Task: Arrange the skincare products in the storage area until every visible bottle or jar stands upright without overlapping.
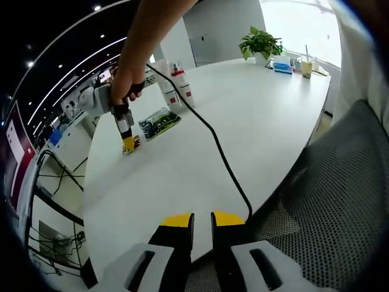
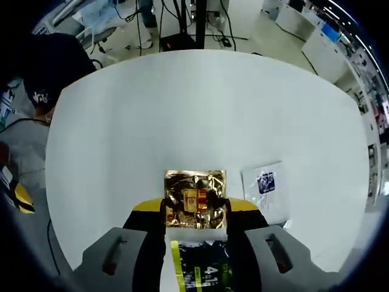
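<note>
The right gripper [image 2: 194, 210] is seen in its own view pointing down at the white table [image 2: 200, 115], with its yellow-tipped jaws standing on either side of a gold foil packet [image 2: 194, 198]. The packet lies flat on the table and seems to be touched by both jaws; it is taken as gripped, although the contact itself is partly hidden. Just below the gold packet, between the jaw arms, a dark packet with green and yellow print [image 2: 203, 271] is seen. To the right, a clear sachet with a dark label [image 2: 264, 185] lies flat on the table, apart from the gripper.

In the left gripper view, the left gripper [image 1: 202, 222] is held above the near edge of the table [image 1: 255, 121], beside a mesh chair [image 1: 340, 201]. Its jaws are almost closed, with only a thin gap, and nothing is held between them. Further away, the right gripper [image 1: 127, 143] is seen in a person's hand [image 1: 126, 82], pressed down at the gold packet [image 1: 130, 145]. Near it a green packet [image 1: 159, 121] lies flat. Behind this, white bottles [image 1: 173, 85] with red labels are standing upright close together. A black cable [image 1: 213, 140] runs across the table. A potted plant [image 1: 261, 44] is placed at the far edge.
</note>
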The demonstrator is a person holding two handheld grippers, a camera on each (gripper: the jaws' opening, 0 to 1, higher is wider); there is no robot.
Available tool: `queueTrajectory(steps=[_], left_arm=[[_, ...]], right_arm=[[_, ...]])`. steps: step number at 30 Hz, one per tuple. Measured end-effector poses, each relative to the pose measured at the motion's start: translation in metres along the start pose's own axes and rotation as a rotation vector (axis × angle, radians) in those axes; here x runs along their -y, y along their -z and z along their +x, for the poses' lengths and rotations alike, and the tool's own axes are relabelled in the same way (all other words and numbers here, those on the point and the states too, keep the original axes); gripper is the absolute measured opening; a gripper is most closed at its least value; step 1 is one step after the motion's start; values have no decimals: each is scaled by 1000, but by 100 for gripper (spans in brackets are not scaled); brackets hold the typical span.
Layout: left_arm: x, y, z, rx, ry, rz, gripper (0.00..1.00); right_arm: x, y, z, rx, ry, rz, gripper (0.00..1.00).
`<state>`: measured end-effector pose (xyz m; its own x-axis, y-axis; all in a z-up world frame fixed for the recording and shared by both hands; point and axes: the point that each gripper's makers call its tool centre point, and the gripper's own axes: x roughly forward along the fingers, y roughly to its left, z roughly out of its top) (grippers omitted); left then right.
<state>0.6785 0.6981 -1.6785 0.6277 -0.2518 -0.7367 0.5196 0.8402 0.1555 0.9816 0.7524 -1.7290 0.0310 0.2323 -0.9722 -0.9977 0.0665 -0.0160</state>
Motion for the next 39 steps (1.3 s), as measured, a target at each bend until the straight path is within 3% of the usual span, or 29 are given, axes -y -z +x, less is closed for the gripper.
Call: queueTrajectory(steps=[23,25,27,29,33,37,39], left_arm=[[-2,-1,-1,1,-12,-5,12],[-2,-1,-2,1,-13,-6,12],[-3,-2,-2,4,-14,-6,12],[-3,-2,-2,5,-16,-5,12],[-4,-2,-2,8,-21,-5,12],[-4,-3,-2,12,-23,-2,12],[-5,-4,-2,15,-24,1,12]], right_arm=[[3,5,2,-9,-20,12,37],[3,5,3,-5,-24,16,42],[2,5,3,4,-18,28,55],[2,7,1,6,-28,35,56],[9,-1,-12,95,6,85,53],[1,-16,-34,199,-5,102,53],[-15,-21,-51,270,-9,123,52]])
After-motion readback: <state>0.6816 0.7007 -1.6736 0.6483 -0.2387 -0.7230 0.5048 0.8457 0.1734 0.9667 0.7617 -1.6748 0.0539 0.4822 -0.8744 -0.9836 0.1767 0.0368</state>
